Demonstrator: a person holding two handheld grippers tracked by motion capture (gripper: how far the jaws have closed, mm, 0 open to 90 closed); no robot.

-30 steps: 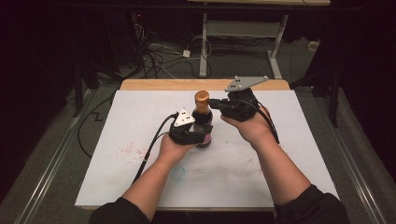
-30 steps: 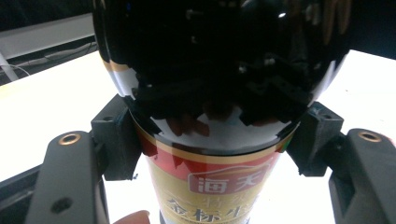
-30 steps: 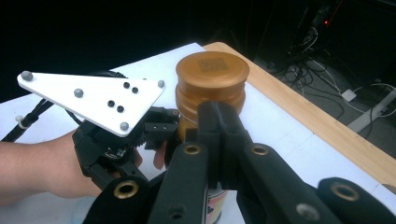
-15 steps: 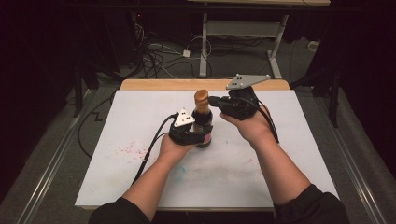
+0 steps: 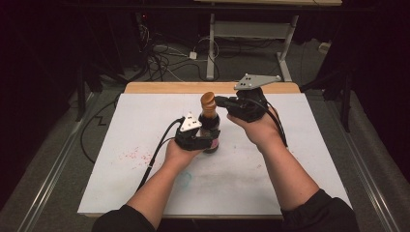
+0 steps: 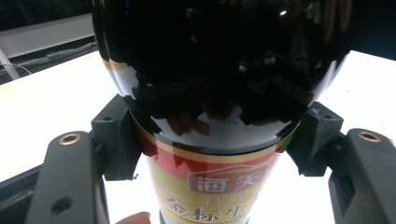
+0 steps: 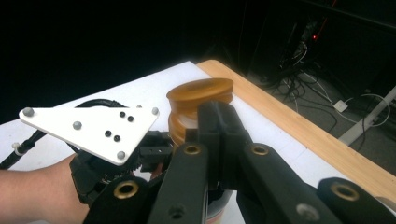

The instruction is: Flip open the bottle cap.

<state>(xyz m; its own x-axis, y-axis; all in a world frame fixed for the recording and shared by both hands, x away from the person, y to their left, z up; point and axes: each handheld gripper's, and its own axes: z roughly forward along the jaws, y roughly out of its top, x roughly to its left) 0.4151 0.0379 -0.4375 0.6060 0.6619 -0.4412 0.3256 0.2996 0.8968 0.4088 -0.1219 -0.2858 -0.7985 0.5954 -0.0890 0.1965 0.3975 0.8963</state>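
Note:
A dark glass sauce bottle (image 5: 211,128) with a red and gold label (image 6: 210,186) and an amber cap (image 5: 209,99) stands upright on the white table cover (image 5: 300,145). My left gripper (image 5: 209,140) is shut on the bottle's body, and its pads (image 6: 116,140) press on both sides just under the shoulder. My right gripper (image 5: 220,101) comes in level from the right with its jaws shut together. Its tips (image 7: 217,116) rest against the side of the amber cap (image 7: 201,95), with nothing between them.
The table's wooden far edge (image 5: 159,88) runs behind the bottle. Faint red marks (image 5: 133,154) stain the cover at the left. Cables (image 5: 164,63) and a desk frame (image 5: 251,34) stand on the floor beyond the table.

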